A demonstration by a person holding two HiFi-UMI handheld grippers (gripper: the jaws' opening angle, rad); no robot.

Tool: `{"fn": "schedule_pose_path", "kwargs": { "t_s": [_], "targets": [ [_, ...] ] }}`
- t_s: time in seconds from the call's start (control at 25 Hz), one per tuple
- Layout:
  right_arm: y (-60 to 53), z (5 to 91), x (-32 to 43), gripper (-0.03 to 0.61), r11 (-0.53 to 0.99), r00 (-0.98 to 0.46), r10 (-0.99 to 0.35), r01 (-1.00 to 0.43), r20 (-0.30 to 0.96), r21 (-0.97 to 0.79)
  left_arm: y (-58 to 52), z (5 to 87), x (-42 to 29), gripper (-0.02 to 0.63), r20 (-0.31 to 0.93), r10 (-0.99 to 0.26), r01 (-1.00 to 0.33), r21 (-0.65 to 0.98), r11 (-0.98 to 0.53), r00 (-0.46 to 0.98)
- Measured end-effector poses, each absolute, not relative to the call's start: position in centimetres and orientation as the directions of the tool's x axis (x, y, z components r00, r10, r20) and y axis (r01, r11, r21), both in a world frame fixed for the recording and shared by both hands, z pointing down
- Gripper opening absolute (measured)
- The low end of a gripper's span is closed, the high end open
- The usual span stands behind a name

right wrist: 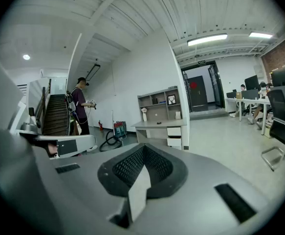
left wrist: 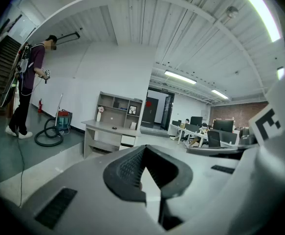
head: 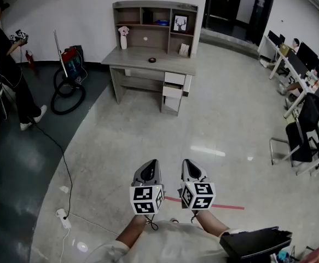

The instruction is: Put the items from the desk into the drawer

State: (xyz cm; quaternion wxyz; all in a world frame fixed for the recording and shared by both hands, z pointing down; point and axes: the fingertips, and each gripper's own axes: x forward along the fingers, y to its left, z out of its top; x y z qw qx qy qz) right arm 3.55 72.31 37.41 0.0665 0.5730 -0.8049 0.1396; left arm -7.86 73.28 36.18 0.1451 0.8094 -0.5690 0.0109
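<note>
The grey desk (head: pixel 127 59) with a shelf hutch stands far across the room, and its two drawers (head: pixel 174 85) at the right look slightly pulled out. On its top lie a small dark round item (head: pixel 152 60), a white vase (head: pixel 123 38) and a small white item (head: pixel 184 49). A picture frame (head: pixel 180 22) sits in the hutch. My left gripper (head: pixel 151 164) and right gripper (head: pixel 187 163) are held side by side low in the head view, far from the desk, both shut and empty. The desk (left wrist: pixel 108 128) shows small beyond the left gripper (left wrist: pixel 143 149), and the desk (right wrist: pixel 158 125) again beyond the right gripper (right wrist: pixel 144 149).
A red vacuum cleaner (head: pixel 72 59) with a coiled hose (head: pixel 66 96) stands left of the desk. A person (head: pixel 6 64) stands at the far left. A cable and power strip (head: pixel 64 218) lie on the floor. Office chairs (head: pixel 307 137) and desks line the right; a black case (head: pixel 257 243) sits near my right arm.
</note>
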Motion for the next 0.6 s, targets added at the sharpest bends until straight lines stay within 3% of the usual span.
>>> {"fn": "schedule_pose_path", "kwargs": {
  "t_s": [0.6],
  "targets": [
    [72.2,38.0,2.5,-0.002,0.289,-0.327,-0.905,-0.942,0.273,-0.171,73.6,37.0,-9.3,-0.003,0.188,-0.918,-0.923,0.239,-0.303,0.35]
  ]
}}
